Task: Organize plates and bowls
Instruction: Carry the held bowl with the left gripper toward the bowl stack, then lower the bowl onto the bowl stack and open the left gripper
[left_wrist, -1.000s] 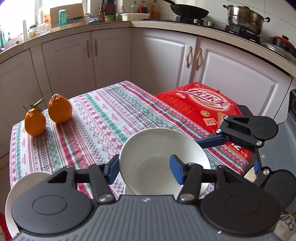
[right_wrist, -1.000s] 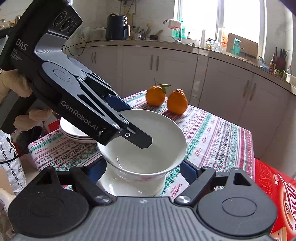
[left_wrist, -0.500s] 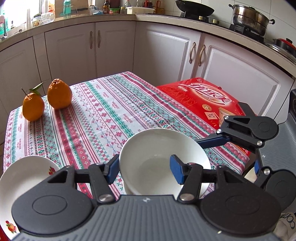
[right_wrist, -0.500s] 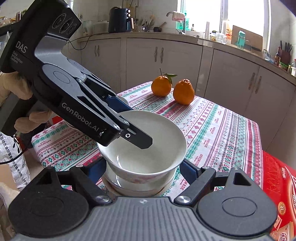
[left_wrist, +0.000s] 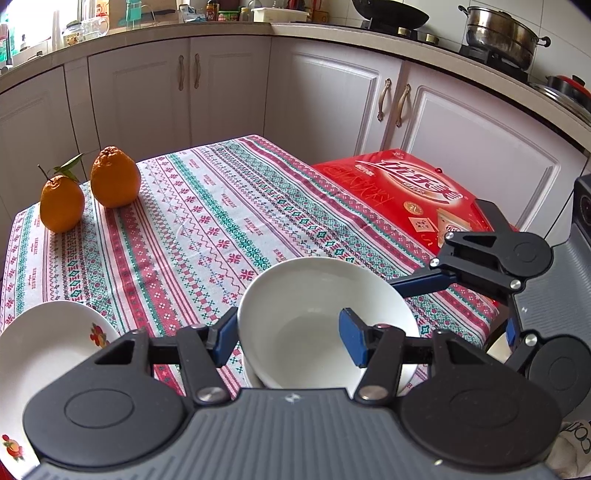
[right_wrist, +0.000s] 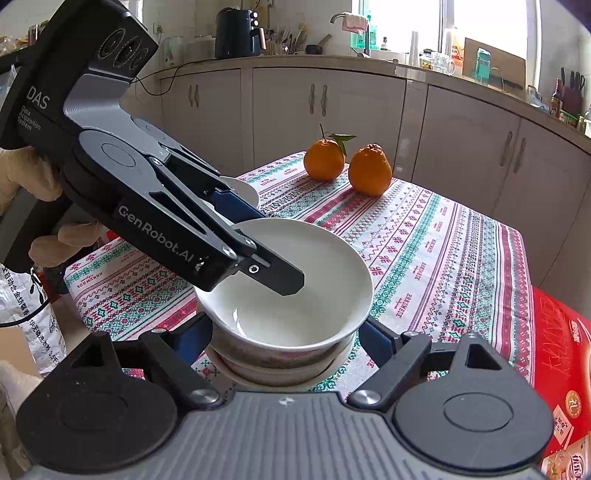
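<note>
Left wrist: bowl wall btwn left tool fingers.

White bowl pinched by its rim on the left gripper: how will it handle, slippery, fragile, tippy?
The white bowl looks like glossy glazed ceramic, so probably rigid and slippery on the pads. The left gripper grips only one rim wall, so it may pivot. It is probably chip-prone where it nests in the bowl below.
</note>
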